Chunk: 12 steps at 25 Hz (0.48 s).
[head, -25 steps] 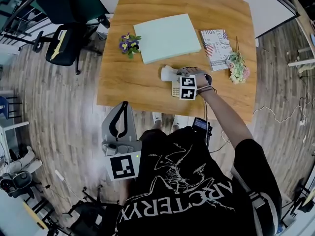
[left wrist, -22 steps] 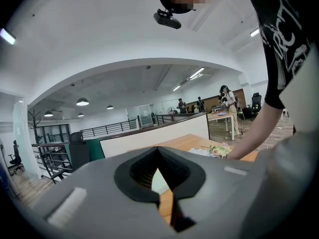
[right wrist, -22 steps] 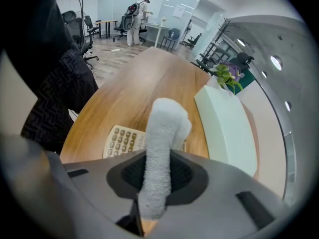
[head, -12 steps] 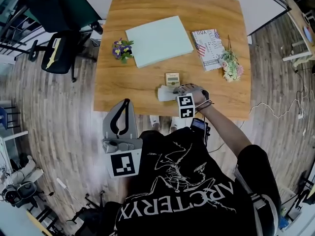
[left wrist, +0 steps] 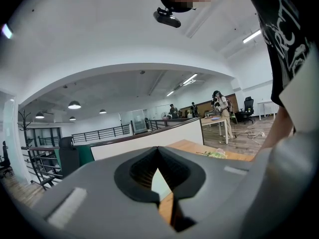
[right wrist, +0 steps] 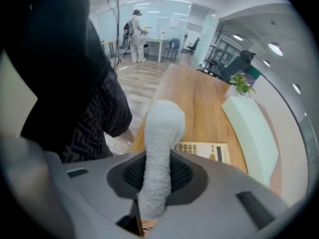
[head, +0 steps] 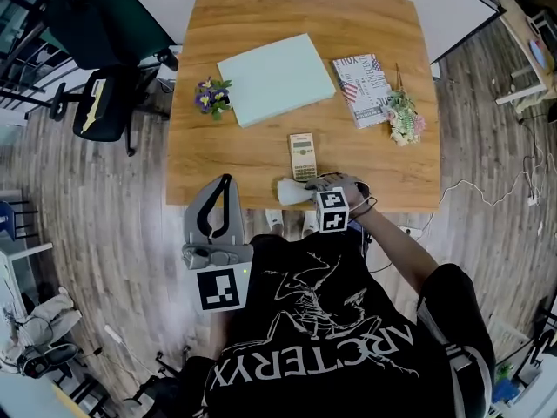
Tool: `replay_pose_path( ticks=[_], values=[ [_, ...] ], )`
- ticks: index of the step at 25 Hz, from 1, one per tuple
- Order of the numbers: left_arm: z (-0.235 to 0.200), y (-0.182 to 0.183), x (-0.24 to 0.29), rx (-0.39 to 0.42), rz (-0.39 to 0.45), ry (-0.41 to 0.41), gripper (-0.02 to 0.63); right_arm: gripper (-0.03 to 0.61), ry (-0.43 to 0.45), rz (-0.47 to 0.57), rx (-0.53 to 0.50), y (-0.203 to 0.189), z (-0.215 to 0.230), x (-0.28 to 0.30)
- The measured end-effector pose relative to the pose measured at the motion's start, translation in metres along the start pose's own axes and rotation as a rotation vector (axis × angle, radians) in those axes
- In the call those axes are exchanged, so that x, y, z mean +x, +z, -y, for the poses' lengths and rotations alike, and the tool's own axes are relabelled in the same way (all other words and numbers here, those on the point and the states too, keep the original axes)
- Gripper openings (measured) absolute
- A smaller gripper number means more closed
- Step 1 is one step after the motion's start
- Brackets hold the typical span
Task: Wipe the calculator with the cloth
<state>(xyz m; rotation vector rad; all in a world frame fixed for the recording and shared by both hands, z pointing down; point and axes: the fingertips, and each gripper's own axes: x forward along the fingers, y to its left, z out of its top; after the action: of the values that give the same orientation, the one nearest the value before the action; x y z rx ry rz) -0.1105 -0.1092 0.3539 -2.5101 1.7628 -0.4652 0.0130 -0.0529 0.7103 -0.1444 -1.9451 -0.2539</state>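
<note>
fingers of the right gripper (right wrist: 152, 185) clenched one end of the soft, floppy cloth (right wrist: 160, 133) at the bench (head: 235, 159) edge, just short of the flat, light, likely slippy calculator (head: 302, 156), while the left gripper (left wrist: 160, 188) fingers sat closed, empty.

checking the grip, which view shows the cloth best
The right gripper view: the cloth fills the middle of the picture, pinched between the right gripper's jaws. The head view shows it only as a small pale patch beside that gripper, near the calculator. The left gripper view shows none of it.
</note>
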Motion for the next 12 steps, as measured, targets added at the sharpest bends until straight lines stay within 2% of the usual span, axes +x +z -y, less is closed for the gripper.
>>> replay_pose_path(
  ticks=[3,6,8,10,12],
  values=[
    [-0.004,0.004,0.004,-0.002,0.014,-0.005,0.009,0.089,-0.124,0.163,0.21,0.016,0.03,-0.058],
    [-0.004,0.013,0.012,-0.004,0.046,-0.031,0.009,0.089,-0.325,0.372,0.423,0.023,0.073,-0.149],
    [0.0,0.021,0.018,-0.001,0.068,-0.055,0.009,0.089,-0.466,0.56,0.546,0.026,0.096,-0.222],
    [0.004,0.031,0.024,-0.006,0.091,-0.081,0.009,0.089,-0.61,0.73,0.63,0.027,0.111,-0.296],
    [0.006,0.042,0.029,-0.011,0.118,-0.105,0.009,0.089,-0.764,0.826,0.681,0.022,0.116,-0.357]
  ],
)
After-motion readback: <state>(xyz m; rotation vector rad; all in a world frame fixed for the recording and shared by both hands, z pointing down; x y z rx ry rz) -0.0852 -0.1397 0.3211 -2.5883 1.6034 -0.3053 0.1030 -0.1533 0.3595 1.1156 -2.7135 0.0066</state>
